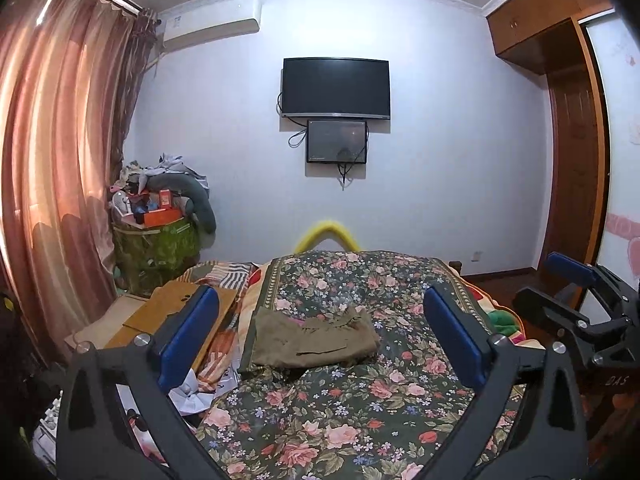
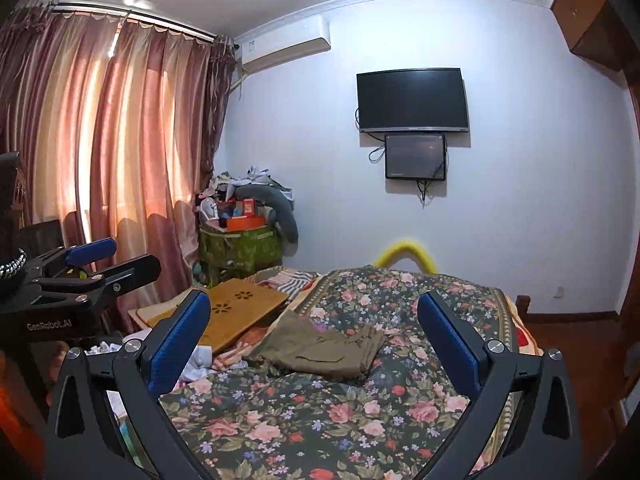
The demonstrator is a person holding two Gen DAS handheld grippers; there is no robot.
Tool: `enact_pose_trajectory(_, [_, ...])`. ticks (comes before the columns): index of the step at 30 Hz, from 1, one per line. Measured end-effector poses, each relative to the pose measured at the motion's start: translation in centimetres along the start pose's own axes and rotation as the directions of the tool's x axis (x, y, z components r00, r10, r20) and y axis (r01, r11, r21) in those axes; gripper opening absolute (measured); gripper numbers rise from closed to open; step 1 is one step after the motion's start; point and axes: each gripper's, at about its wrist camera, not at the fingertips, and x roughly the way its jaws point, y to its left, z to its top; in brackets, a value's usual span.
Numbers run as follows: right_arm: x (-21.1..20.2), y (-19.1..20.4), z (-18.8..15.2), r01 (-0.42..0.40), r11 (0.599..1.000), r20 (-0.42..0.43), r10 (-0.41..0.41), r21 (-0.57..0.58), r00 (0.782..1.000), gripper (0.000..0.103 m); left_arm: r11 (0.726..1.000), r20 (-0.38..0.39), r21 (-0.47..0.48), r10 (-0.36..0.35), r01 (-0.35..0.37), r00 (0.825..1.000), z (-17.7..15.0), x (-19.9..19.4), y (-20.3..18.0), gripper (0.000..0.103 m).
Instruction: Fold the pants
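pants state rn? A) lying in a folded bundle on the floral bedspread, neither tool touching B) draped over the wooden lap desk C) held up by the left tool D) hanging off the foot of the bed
A: the olive pants lie in a compact bundle on the floral bedspread, while the left tool and right tool are both open and held back from them.

- one pair of folded olive pants (image 1: 312,340) on one floral bedspread (image 1: 340,420)
- two grippers: left gripper (image 1: 320,336), right gripper (image 2: 314,336), each with two blue pads
- two wall screens: large screen (image 1: 336,88), small screen (image 1: 337,141)
- one air conditioner (image 1: 212,24)
- one wooden board (image 2: 236,312)
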Motion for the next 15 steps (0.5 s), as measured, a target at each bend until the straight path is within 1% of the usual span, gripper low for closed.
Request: enact_pose_trajectory(15, [-0.37,-0.18,-0.46,0.017,1.000,-0.008,-0.017,0.024,1.000,0.103,1.000,0.000,0.012,0.019,-0.019,1.000,-0.52,0.25,-0.53,0.103])
